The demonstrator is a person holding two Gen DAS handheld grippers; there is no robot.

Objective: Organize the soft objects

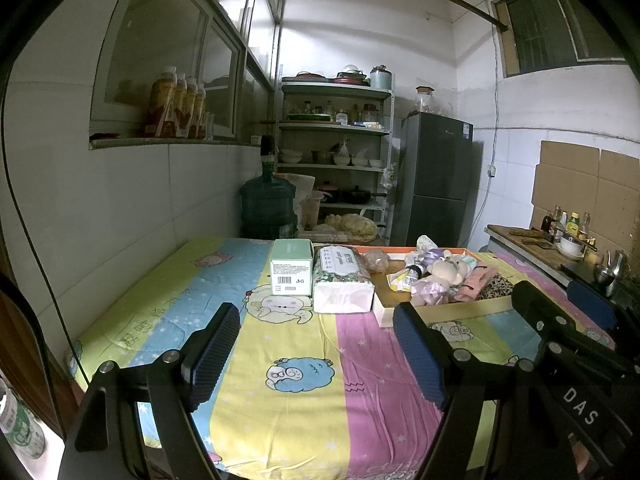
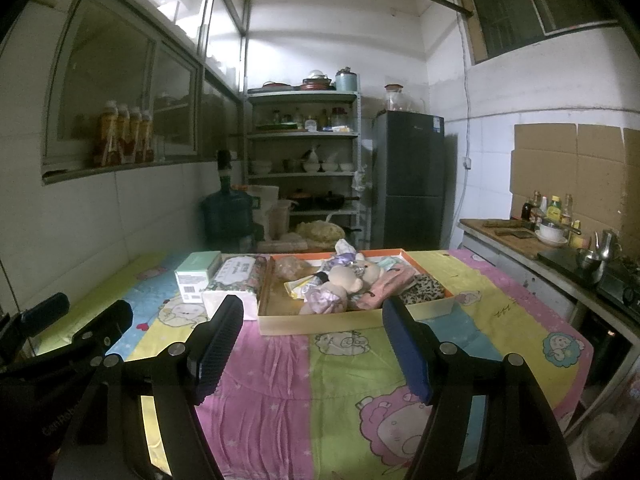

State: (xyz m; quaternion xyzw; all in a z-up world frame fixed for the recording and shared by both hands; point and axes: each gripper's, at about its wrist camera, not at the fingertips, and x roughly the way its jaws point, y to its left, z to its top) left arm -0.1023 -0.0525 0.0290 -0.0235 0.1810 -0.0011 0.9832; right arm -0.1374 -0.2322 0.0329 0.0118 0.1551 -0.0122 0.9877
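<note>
**Above the near table edge, both claws wait empty**

Over the striped cartoon-print tablecloth (image 2: 280, 380), right claw (image 2: 312, 344) and left claw (image 1: 316, 356) hang spread, pinching nothing. At twelve o'clock, well apart, the shallow cardboard tray (image 2: 320, 322) holds a heaped beige plush bear (image 2: 348, 278) and fabric pieces. Risk: tangled items may drag neighbours out when one is lifted.

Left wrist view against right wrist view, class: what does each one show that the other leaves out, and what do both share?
Only the left wrist view shows the green-and-white can at its lower left edge and the right gripper from the side.

Only the right wrist view shows the table's right edge and the left gripper from the side.

Both show the shallow cardboard box of soft things with the plush toy, the tissue pack, the green carton, the shelving and fridge. Each camera's own gripper is open and empty.
</note>
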